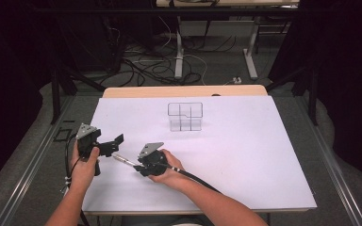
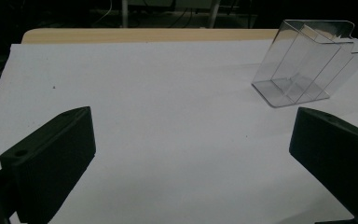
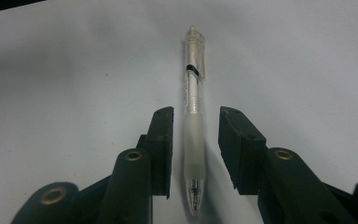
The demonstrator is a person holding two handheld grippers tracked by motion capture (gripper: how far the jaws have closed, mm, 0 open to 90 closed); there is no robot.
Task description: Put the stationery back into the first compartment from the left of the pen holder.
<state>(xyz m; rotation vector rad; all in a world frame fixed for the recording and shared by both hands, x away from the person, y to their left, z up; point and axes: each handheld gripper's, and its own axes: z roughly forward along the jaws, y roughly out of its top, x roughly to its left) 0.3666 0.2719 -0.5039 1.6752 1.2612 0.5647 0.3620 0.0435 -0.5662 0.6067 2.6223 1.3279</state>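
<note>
Your right hand-held gripper [image 3: 190, 154] straddles the pen [image 3: 193, 116], its jaws spread a little with a gap on each side of the barrel, so nothing is pinched yet. That pen lies flat on the white counter [image 3: 307, 56], running straight out between the jaws, writing tip nearest you and clip end pointing away. Your left hand-held gripper [image 2: 186, 154] hangs spread wide over bare counter, holding nothing; from it, the clear organizer [image 2: 307, 65] stands ahead and to the right, well apart.

Expect the pen to be light and stiff, but its round, smooth plastic barrel will likely roll or twist if squeezed off-centre. Take hold on the frosted rubbery grip sleeve, which sits right between your jaws now; it should give the best friction. Avoid the clip and the slim clear upper barrel.

Count: one pen, one clear organizer with several compartments, two hand-held grippers. In the high view the pen [image 1: 124, 160] bridges the space between both grippers.
</note>
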